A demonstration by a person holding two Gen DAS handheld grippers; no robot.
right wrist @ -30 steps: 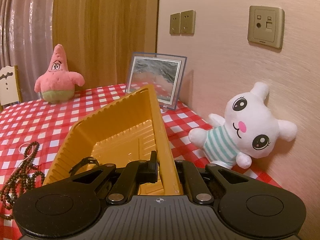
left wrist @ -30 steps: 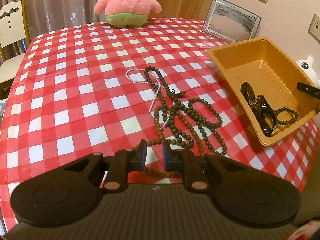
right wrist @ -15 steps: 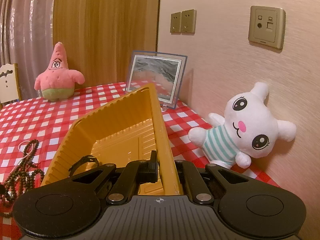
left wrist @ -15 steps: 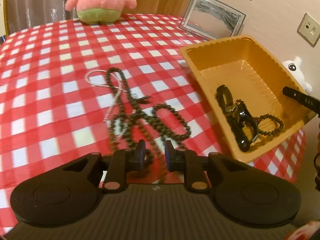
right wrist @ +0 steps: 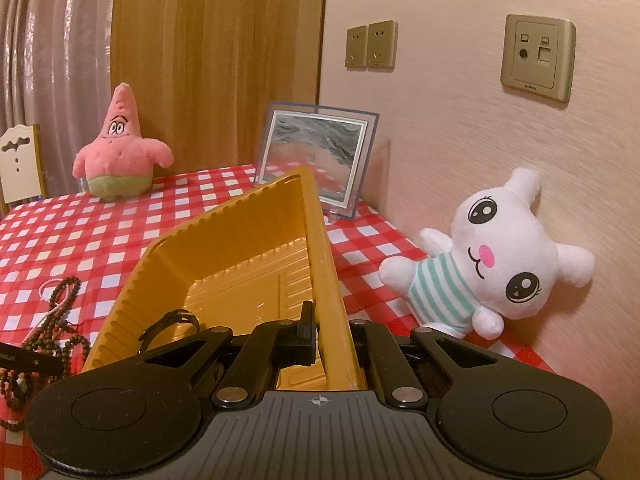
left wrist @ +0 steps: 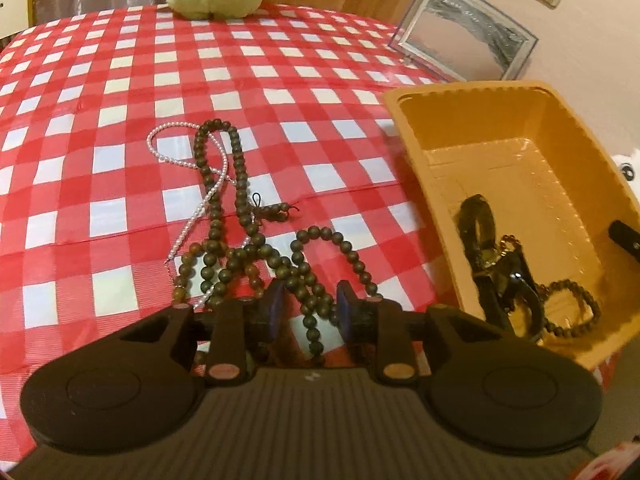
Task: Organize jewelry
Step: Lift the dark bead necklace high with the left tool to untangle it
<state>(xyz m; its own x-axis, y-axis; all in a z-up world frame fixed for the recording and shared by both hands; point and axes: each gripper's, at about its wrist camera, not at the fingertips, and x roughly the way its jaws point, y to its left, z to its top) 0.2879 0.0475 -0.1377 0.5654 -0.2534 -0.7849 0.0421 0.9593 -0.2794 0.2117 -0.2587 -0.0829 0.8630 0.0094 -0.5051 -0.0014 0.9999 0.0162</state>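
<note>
Left gripper (left wrist: 308, 306) hangs over the tangled dark wooden bead strands (left wrist: 256, 240) mid-tabletop, fingers spreading around beads without pinching, while the right gripper (right wrist: 334, 334) has its fingers clenched on the near wall of the orange plastic tray (right wrist: 240, 248) near the tabletop's right edge.

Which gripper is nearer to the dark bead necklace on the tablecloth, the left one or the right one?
Left. The left gripper hangs right over the dark bead necklace, jaws opening around a strand. The right gripper is shut on the orange tray wall, beside it.
</note>
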